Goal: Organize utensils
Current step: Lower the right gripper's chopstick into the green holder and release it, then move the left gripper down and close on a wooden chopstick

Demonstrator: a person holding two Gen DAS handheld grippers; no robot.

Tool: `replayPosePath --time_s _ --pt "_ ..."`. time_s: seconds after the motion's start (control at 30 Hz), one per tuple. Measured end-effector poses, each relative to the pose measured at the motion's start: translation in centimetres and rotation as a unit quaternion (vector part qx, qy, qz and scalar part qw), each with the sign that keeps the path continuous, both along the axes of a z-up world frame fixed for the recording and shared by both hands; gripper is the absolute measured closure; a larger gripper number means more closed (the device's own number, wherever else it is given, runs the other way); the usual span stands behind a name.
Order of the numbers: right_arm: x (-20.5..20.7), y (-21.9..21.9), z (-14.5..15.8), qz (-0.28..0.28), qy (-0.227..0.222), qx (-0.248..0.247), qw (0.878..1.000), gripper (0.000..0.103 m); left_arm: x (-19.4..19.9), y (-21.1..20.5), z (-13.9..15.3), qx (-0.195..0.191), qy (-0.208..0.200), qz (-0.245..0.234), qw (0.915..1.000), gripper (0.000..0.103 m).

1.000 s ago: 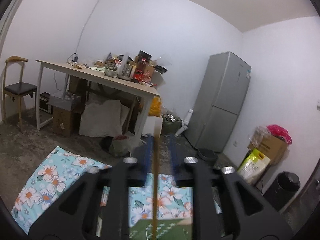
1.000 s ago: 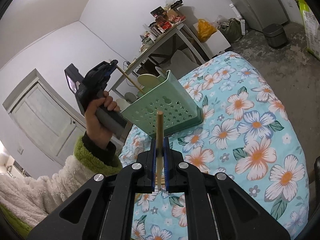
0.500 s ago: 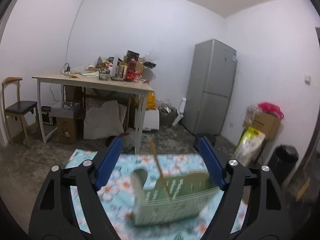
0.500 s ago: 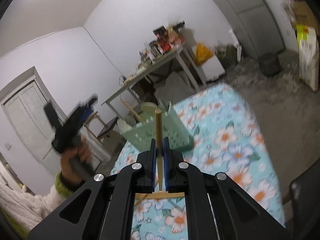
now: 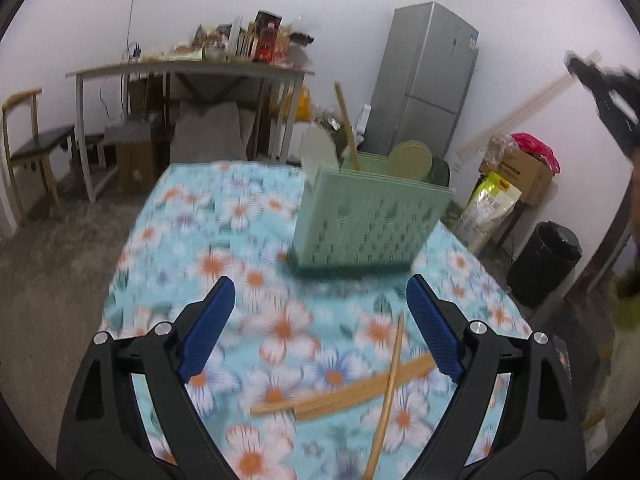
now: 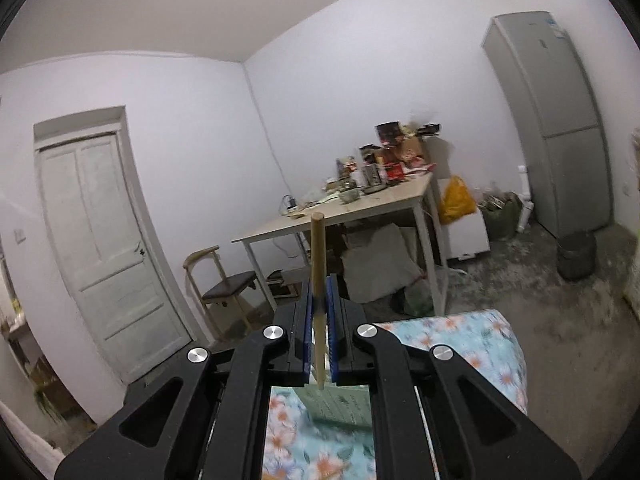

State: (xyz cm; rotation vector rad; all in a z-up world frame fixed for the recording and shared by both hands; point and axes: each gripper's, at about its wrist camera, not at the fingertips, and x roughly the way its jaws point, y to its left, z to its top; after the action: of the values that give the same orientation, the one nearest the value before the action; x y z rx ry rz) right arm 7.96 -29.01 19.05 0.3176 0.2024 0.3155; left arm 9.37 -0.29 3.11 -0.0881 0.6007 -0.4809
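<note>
A green perforated utensil basket [image 5: 368, 224] stands on the floral tablecloth [image 5: 224, 240], with a wooden chopstick [image 5: 346, 128] and round utensil heads sticking out of it. My left gripper [image 5: 320, 312] hangs in front of the basket, its jaws opening wide with nothing between them. Under it, a pair of wooden chopsticks [image 5: 348, 392] lies on the cloth, crossed by a thinner stick [image 5: 388, 392]. My right gripper [image 6: 319, 304] is shut on a wooden chopstick [image 6: 318, 256] that points up. It is raised above the basket [image 6: 340, 404], and appears blurred at top right in the left wrist view.
A cluttered desk [image 6: 360, 208] stands at the back wall with a chair [image 6: 224, 280] beside it. A grey fridge [image 5: 424, 80], a black bin [image 5: 544, 260] and boxes [image 5: 520, 168] line the right side. A white door [image 6: 104, 248] is at the left.
My left gripper let go of its chopstick, which now stands in the basket, then opened wide, drew back and dipped. My right gripper rose with its chopstick to above the basket.
</note>
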Motion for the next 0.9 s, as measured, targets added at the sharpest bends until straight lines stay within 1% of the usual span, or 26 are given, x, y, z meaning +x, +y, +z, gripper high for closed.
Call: replayPosePath --time_s 0.03,0.07,0.1,0.2,0.3,0.33,0.4,0.47,0.53,0.57,0.63,0.67,0.7,0.8,0.9 --pt "0.8 0.6 0.2 0.003 0.0 -0.007 1.0 0.096 -0.2 0.3 -0.5 0.001 0.007 0.0 1.0 0.019" --pt "2.1 1.6 0.4 0.001 0.003 -0.025 1.0 0.096 -0.5 0.7 -1.0 0.002 0.011 0.001 0.9999 0.019" --pt "2.6 2.2 0.5 -0.001 0.004 -0.037 0.999 0.096 -0.2 0.6 -1.0 0.002 0.014 0.001 0.9999 0.019" --pt "5.4 4.5 -0.2 -0.012 0.017 -0.085 0.996 0.096 -0.8 0.7 -1.6 0.003 0.022 -0.002 0.9998 0.019" --pt "7.7 6.6 -1.2 -0.02 0.029 -0.135 0.99 0.096 -1.1 1.1 -1.8 0.003 0.021 -0.003 0.9998 0.019" --pt "8.6 7.3 -1.7 -0.023 0.035 -0.156 0.987 0.096 -1.1 1.1 -1.9 0.004 0.022 -0.004 0.9997 0.019" --pt "9.8 8.5 -2.3 -0.022 0.047 -0.182 0.982 0.096 -1.1 1.4 -2.0 0.004 0.023 -0.004 0.9997 0.019" --pt "11.0 9.8 -3.0 -0.02 0.064 -0.215 0.974 0.096 -0.9 1.7 -2.0 0.005 0.025 -0.003 0.9997 0.019" --pt "12.0 11.4 -3.9 -0.013 0.08 -0.252 0.964 0.095 -0.9 1.9 -2.0 0.004 0.028 -0.002 0.9996 0.019" --pt "12.3 12.0 -4.1 -0.012 0.083 -0.267 0.96 0.093 -0.8 2.1 -2.0 0.004 0.028 -0.001 0.9996 0.019" --pt "12.3 13.3 -4.4 -0.013 0.083 -0.292 0.953 0.076 -0.7 2.2 -2.1 0.005 0.03 0.001 0.9995 0.019" --pt "12.2 13.5 -4.3 -0.013 0.08 -0.295 0.952 0.062 -0.7 2.3 -2.1 0.006 0.031 0.001 0.9995 0.019" --pt "12.0 13.7 -4.2 -0.012 0.073 -0.295 0.953 0.057 -0.6 2.4 -2.1 0.007 0.032 0.001 0.9995 0.019" --pt "11.1 13.8 -3.7 -0.015 0.062 -0.287 0.956 0.054 -0.7 2.4 -2.0 0.008 0.033 0.001 0.9994 0.019" --pt "9.4 12.5 -3.4 -0.027 0.058 -0.252 0.966 0.052 -0.6 2.5 -2.0 0.007 0.032 0.002 0.9995 0.019"
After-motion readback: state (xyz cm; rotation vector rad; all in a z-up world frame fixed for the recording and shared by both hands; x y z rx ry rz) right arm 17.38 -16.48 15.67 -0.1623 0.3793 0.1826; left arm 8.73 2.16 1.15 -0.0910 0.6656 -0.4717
